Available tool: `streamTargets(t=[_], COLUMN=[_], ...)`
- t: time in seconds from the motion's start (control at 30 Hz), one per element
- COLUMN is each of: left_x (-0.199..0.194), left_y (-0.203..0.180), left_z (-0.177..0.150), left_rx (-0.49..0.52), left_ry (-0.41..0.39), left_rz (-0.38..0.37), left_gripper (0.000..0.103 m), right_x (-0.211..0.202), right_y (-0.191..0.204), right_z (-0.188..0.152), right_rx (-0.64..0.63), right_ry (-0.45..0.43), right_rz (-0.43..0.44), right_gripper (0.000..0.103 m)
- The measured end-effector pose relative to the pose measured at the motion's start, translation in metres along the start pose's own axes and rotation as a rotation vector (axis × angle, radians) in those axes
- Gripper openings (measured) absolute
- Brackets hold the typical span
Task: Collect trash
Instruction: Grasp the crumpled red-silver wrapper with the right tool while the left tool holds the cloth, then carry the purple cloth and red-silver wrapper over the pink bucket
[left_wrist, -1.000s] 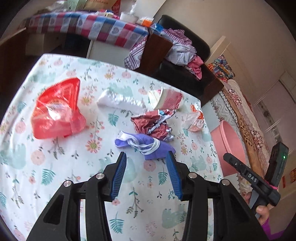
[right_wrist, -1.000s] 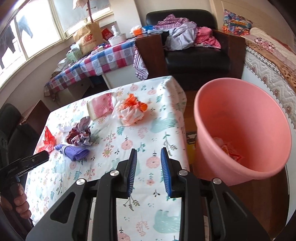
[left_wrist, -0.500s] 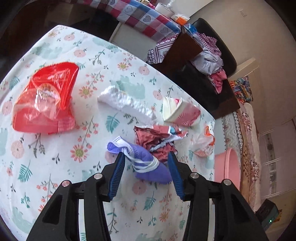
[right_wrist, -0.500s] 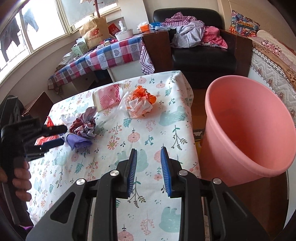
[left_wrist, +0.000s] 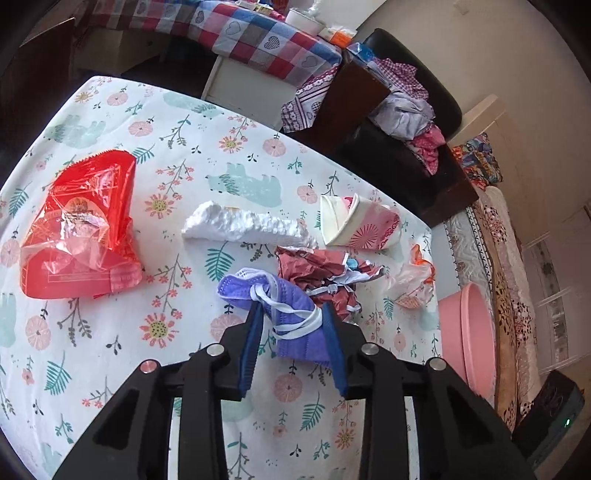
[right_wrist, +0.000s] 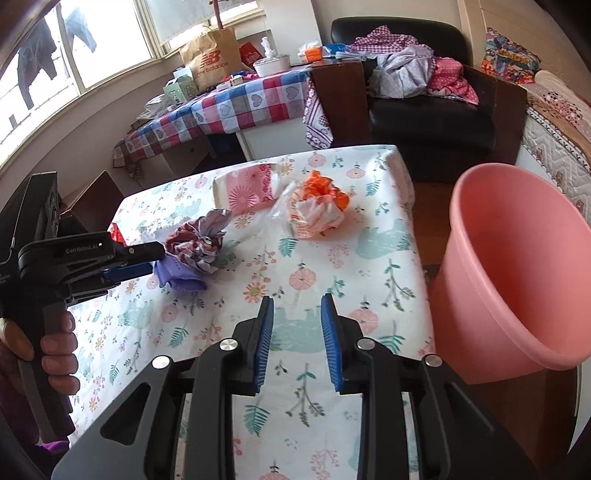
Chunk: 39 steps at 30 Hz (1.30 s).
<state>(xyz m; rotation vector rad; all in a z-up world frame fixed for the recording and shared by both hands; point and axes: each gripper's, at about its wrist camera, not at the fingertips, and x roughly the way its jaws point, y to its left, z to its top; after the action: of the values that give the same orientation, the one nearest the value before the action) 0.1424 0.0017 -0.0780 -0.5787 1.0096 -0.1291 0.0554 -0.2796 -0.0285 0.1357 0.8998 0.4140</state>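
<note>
A crumpled purple face mask (left_wrist: 291, 314) lies on the floral tablecloth (left_wrist: 207, 140), and my left gripper (left_wrist: 293, 317) stands open around it, a blue pad on each side. The mask also shows in the right wrist view (right_wrist: 177, 273) with the left gripper (right_wrist: 140, 260) at it. My right gripper (right_wrist: 297, 306) is open and empty over the table's near right part. A pink bin (right_wrist: 517, 266) stands off the table's right edge. Other trash on the table: a red bag (left_wrist: 81, 229), white foam (left_wrist: 247, 225), a paper cup (left_wrist: 360, 225), a maroon wrapper (left_wrist: 325, 269), an orange-white bag (right_wrist: 317, 206).
A black armchair (right_wrist: 424, 92) heaped with clothes stands beyond the table's far edge. A side table with a checked cloth (right_wrist: 229, 107) carries a paper bag and boxes. A bed (right_wrist: 557, 122) runs along the right, behind the bin.
My left gripper has moved forward and down onto the purple mask, its pads now on either side of it. The right gripper has drifted slightly left, still open.
</note>
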Motion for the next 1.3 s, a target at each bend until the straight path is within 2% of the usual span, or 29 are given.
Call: streamTargets(t=[0.07,0.37,0.4,0.43,0.47,0.5,0.8,0.9,0.97,1.03,1.3], left_x=[-0.007,-0.042,-0.044,-0.046,-0.047,-0.047,-0.044,-0.044,-0.044,-0.044,-0.053], left_y=[0.004,0.022,0.023,0.026,0.027,0.027,0.028,0.029,0.029,0.028,0.02], left_z=[-0.002,-0.013,-0.015,-0.016,-0.016,-0.017,-0.02,-0.021,-0.02,-0.021,-0.028], left_rx=[0.007,0.076,0.078,0.078,0.079,0.081,0.084,0.084,0.084,0.086,0.12], left_ry=[-0.008,-0.093,-0.093,-0.093,-0.094,-0.094,-0.081,-0.081,-0.082,-0.084,-0.098], left_rz=[-0.012,0.036,0.035,0.033,0.031,0.028,0.014,0.014,0.014,0.015,0.002], left_gripper=[0.029,0.029,0.029,0.029,0.029,0.029,0.029,0.029,0.029,0.029,0.029], right_x=[0.005,0.05,0.056,0.063,0.066,0.07,0.102,0.101,0.1,0.095,0.061], right_y=[0.006,0.04,0.043,0.048,0.05,0.053,0.064,0.067,0.066,0.067,0.056], right_z=[0.007,0.027,0.029,0.031,0.032,0.034,0.04,0.038,0.036,0.033,0.017], right_rx=[-0.005,0.025,0.028,0.033,0.037,0.041,0.025,-0.001,-0.008,-0.022,-0.037], right_ry=[0.003,0.082,0.093,0.103,0.104,0.102,0.136,0.122,0.126,0.115,0.076], right_rz=[0.035,0.217,0.229,0.239,0.246,0.249,0.188,0.192,0.202,0.189,0.153], right_gripper=[0.027,0.027,0.029,0.042,0.047,0.05,0.05,0.049,0.038,0.036,0.035])
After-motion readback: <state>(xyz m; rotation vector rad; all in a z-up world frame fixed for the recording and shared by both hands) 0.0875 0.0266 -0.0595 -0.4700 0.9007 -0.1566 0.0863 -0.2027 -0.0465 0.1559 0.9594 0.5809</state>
